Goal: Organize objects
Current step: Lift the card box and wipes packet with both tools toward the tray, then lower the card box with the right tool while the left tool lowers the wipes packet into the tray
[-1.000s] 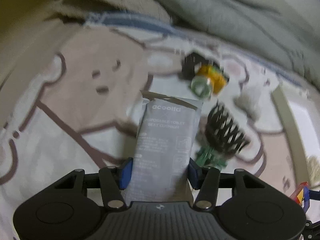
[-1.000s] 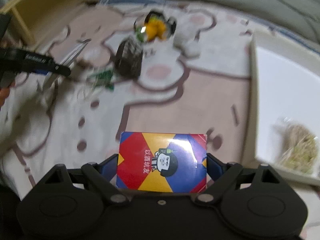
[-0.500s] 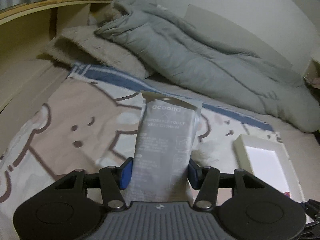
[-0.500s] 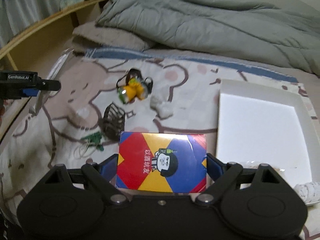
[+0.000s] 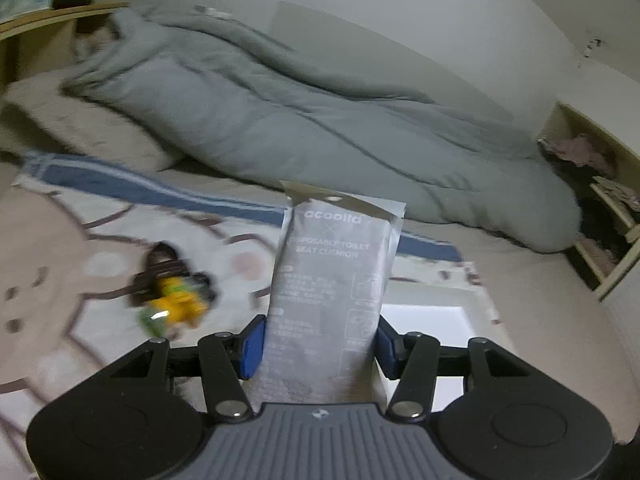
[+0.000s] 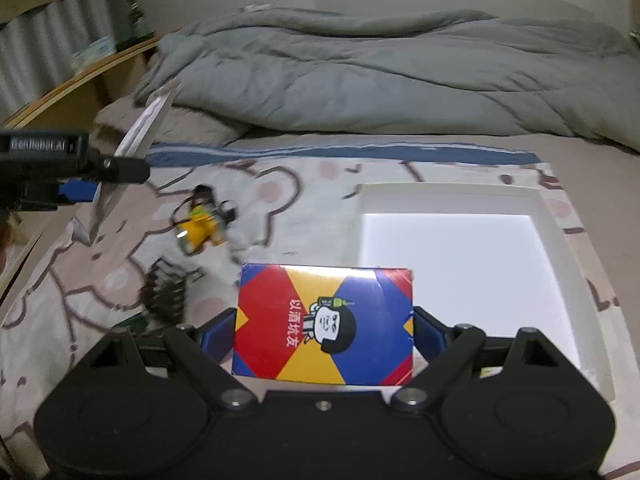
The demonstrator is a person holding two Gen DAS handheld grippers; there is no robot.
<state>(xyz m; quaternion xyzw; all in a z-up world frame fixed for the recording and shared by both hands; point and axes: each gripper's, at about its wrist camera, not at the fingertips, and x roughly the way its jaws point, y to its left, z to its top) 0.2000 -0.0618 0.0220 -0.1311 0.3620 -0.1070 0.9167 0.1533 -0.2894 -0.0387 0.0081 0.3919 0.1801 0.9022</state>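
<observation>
**Both grippers loaded above the bed**

The left gripper (image 5: 318, 344) clamps a grey packet (image 5: 332, 288); the right gripper (image 6: 324, 332) clamps a colourful box (image 6: 324, 326). Left of the white tray (image 6: 448, 196) lie a yellow toy (image 6: 198, 230) and dark clip (image 6: 164, 292); a grey duvet (image 6: 380, 76) lies beyond it.

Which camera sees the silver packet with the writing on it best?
The left wrist view: the silver packet faces it squarely in the left claw, its print readable. The right wrist view catches it only edge-on, far left.
</observation>
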